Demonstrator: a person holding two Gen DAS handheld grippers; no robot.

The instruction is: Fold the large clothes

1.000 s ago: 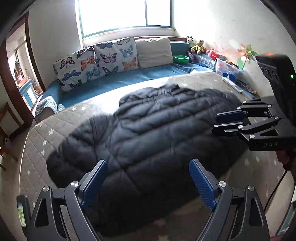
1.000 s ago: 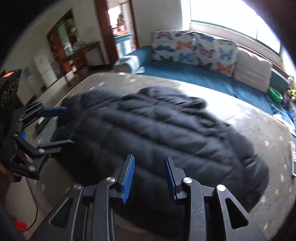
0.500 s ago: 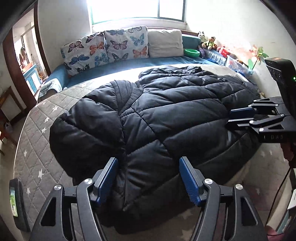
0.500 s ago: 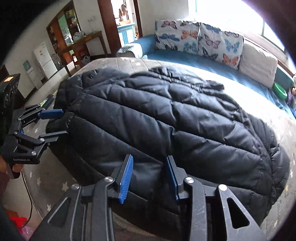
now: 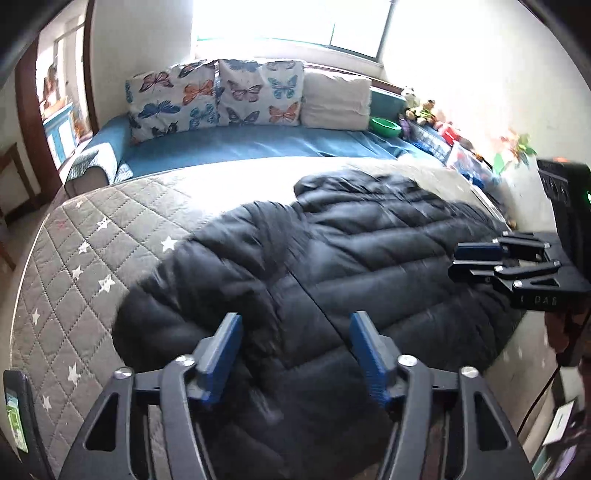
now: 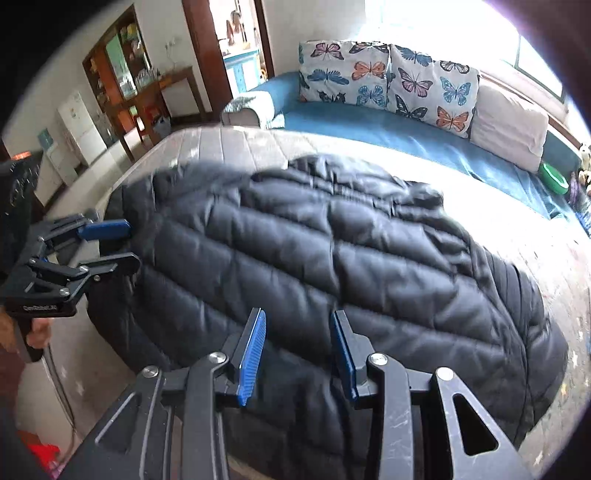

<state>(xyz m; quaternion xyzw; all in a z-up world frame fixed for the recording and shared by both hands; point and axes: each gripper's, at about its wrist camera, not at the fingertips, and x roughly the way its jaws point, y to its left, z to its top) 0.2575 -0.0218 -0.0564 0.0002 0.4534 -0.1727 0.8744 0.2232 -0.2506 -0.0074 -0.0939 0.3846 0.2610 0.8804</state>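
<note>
Jacket black, puffy, quilted, motion-blurred; left gripper, right gripper fingers spread, seemingly empty.

Bright window above blue daybed, butterfly cushions

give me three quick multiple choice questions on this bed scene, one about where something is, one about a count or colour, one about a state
1. Where does the black puffer jacket lie?
A. on the grey star-quilted bed cover
B. on the floor
C. over a chair

2. How many butterfly pillows stand at the far side?
A. one
B. two
C. four

3. How is the left gripper?
A. shut on the jacket
B. open, holding nothing
C. shut on a pillow

Key:
1 A, the jacket is spread flat on the cover.
2 B, two printed pillows stand beside a plain white pillow.
3 B, its blue pads stand wide apart above the jacket; the right gripper is open too.
</note>
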